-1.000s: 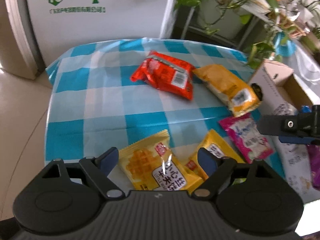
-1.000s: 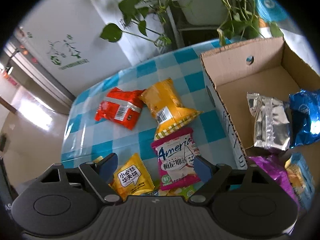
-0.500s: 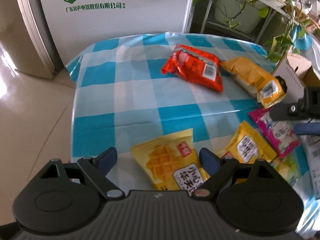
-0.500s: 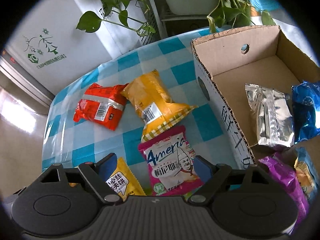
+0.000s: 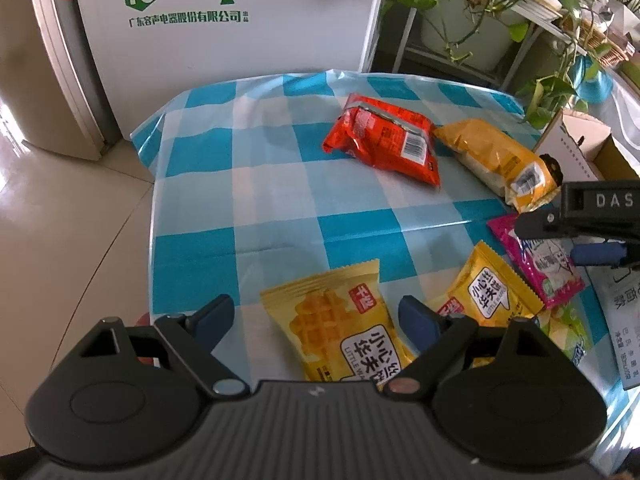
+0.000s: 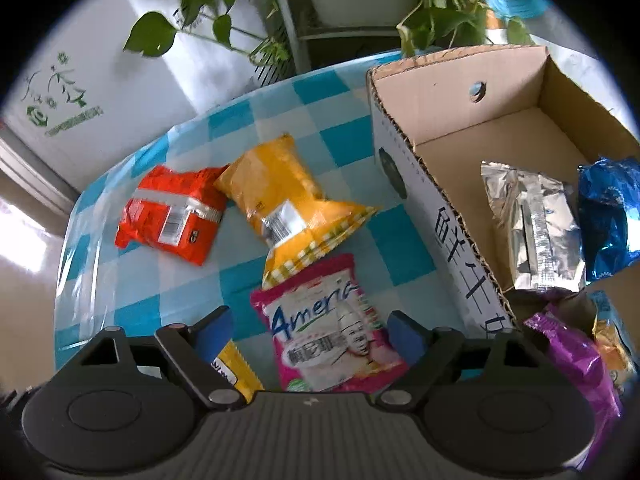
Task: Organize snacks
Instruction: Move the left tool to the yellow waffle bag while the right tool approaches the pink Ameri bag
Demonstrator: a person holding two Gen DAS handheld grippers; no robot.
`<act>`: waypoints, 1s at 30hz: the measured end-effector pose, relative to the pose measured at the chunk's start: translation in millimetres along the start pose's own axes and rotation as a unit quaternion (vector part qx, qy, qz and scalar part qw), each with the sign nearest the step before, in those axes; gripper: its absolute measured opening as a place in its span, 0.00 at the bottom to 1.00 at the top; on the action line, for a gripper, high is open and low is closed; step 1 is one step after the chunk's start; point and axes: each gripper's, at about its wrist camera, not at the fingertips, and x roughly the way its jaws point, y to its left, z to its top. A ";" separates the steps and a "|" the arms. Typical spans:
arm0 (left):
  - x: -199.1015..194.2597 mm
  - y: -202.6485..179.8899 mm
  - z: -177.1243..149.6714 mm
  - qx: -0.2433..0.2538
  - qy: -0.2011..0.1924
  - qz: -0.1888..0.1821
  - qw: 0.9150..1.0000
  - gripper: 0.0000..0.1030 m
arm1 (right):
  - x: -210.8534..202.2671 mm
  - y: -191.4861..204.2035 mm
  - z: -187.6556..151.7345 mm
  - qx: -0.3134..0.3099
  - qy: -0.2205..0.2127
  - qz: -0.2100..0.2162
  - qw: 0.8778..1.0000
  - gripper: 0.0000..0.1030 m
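Snack packets lie on a blue-checked tablecloth (image 5: 280, 184). My left gripper (image 5: 314, 320) is open above a yellow waffle packet (image 5: 340, 332), which sits between the fingers untouched. My right gripper (image 6: 308, 332) is open over a pink packet (image 6: 328, 320), its pads clear of the packet; it also shows as the right gripper (image 5: 580, 220) at the edge of the left wrist view. Farther off lie a red packet (image 6: 172, 216) and a long orange packet (image 6: 288, 200). A small yellow packet (image 5: 488, 292) lies between the two grippers. The cardboard box (image 6: 440, 216) holds silver (image 6: 536, 232), blue (image 6: 612, 216) and purple (image 6: 572, 352) packets.
A white appliance (image 5: 240, 20) stands behind the table, with a plant rack (image 5: 460, 8) to its right. The table's left edge drops to a tiled floor (image 5: 60, 220). A pale green packet (image 5: 568, 332) lies by the box.
The left gripper's jaws spread slightly and the waffle packet now sits centred between them. The right gripper sank and tilted toward the pink packet, which now fills the gap between its fingers.
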 end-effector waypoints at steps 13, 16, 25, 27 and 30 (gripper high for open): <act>6.6 -10.1 -11.9 0.053 0.003 0.024 0.998 0.91 | 14.1 19.6 -13.8 -0.059 0.031 -0.005 0.998 0.81; 7.0 -4.7 -11.3 0.049 0.005 0.029 0.998 0.95 | 10.6 18.4 -11.4 -0.044 0.037 0.033 0.998 0.75; 7.3 8.7 -15.1 0.042 0.010 0.026 0.999 1.00 | 12.5 9.3 -8.6 -0.036 0.039 0.022 0.998 0.76; 7.3 8.5 -16.1 0.041 0.008 0.026 0.999 1.00 | 12.5 11.2 -10.4 -0.046 0.036 0.015 0.998 0.76; 7.3 8.1 -17.3 0.039 0.006 0.027 0.999 1.00 | 12.9 18.0 -14.8 -0.065 0.032 0.004 0.997 0.78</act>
